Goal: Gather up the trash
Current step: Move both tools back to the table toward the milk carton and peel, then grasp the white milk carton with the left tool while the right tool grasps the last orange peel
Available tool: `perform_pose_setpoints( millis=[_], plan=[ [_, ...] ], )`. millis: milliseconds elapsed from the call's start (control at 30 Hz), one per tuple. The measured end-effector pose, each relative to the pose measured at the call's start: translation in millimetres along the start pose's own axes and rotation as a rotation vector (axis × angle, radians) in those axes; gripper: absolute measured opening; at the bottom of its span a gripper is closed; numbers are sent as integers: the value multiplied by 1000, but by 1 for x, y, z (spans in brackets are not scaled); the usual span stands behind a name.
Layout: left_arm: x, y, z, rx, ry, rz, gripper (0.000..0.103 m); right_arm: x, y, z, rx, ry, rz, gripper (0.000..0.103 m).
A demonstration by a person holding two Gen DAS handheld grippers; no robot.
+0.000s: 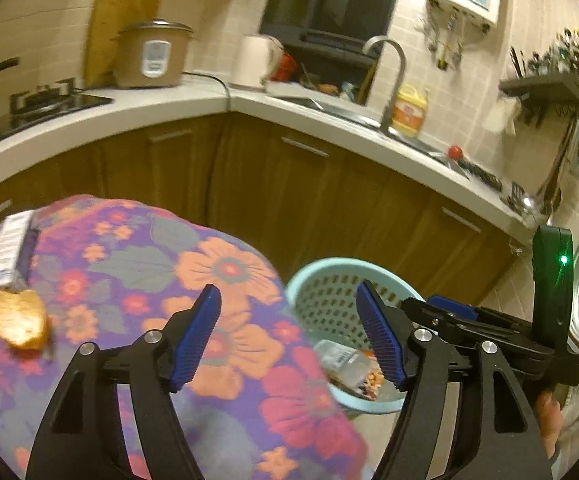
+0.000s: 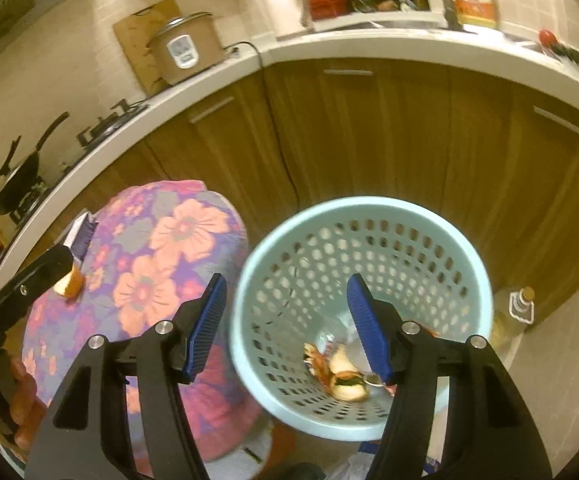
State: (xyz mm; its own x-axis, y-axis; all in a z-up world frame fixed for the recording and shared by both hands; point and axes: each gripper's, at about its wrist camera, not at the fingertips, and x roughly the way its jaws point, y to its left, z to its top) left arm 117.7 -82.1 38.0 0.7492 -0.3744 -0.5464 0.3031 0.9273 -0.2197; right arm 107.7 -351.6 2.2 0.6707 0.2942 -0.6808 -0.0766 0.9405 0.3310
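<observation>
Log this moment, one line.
left gripper: open, empty | right gripper: open over basket | bread, carton on table | trash in basket

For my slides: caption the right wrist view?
Open right gripper above pale blue perforated plastic basket holding food scraps.

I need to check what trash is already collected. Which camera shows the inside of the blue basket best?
The right wrist view: it looks straight down into the basket, showing wrappers and food scraps. The left wrist view sees it partly, behind the tablecloth and jaws.

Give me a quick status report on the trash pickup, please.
Both grippers open and empty, left, right over the basket. Wrappers already inside. Bread piece and carton lie on the floral table. Nothing blocking.
</observation>
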Motion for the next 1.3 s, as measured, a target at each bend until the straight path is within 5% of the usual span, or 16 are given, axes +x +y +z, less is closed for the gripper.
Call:
perform_pose_setpoints(
  millis=[500, 733, 933, 1300],
  plan=[
    [-68, 132, 12, -134, -85, 262, 78, 37, 167, -8, -288, 68, 197, 59],
    [-85, 213, 21, -227, -97, 399, 78, 65, 258, -22, -487, 89, 267, 72],
    [-58, 254, 21, -246, -13, 359, 78, 102, 296, -30, -539, 84, 279, 88],
    [-5, 302, 28, -332, 48, 219, 78, 165, 323, -29, -558, 231, 295, 95]
  ],
)
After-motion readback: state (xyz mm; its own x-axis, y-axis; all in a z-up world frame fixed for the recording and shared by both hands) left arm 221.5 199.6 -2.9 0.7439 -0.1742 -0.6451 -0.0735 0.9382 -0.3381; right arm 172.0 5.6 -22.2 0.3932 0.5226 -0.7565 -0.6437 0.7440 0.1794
